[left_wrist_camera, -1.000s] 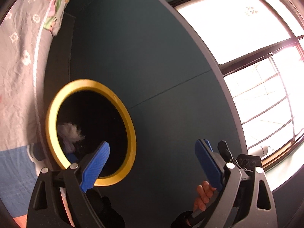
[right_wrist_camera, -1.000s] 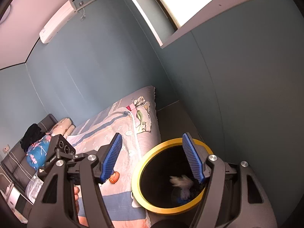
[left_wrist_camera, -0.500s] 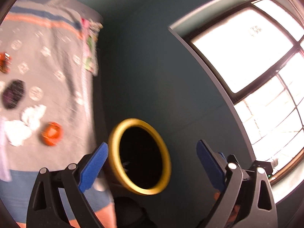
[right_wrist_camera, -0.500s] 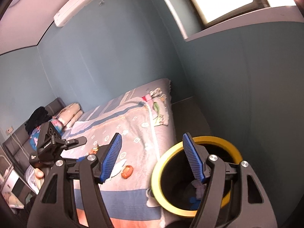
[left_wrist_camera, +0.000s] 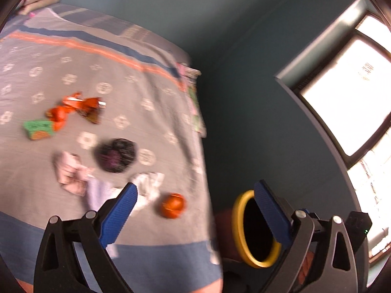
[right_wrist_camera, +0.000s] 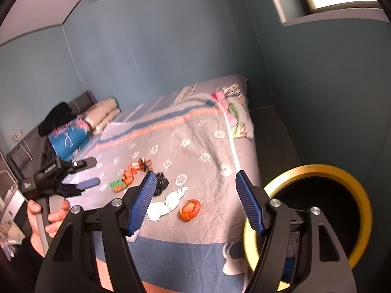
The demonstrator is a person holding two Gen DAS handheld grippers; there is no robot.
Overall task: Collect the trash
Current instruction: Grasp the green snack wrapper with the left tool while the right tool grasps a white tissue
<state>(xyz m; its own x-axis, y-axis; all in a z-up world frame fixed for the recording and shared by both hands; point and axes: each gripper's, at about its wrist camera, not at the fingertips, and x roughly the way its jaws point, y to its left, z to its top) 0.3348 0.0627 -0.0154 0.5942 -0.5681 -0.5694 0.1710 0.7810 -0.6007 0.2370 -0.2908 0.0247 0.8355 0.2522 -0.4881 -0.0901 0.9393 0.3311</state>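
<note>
Both grippers, left (left_wrist_camera: 195,210) and right (right_wrist_camera: 194,202), are hovering wide open and empty over the bed (right_wrist_camera: 195,146). The nearest trash, an orange wrapper (right_wrist_camera: 189,210), is lying beside a white tissue (right_wrist_camera: 168,202); closing squarely on it should be pinching no sheet, with the bin (right_wrist_camera: 315,171) waiting right.

Daylight pours through the window (left_wrist_camera: 347,97), which is blown out to white glare in the left wrist view. The teal wall (left_wrist_camera: 244,97) beside it sits in shade. The left view is smeared with motion blur across the bed (left_wrist_camera: 146,97); the right view is sharper. Both fisheye frames bend and darken at the edges.
</note>
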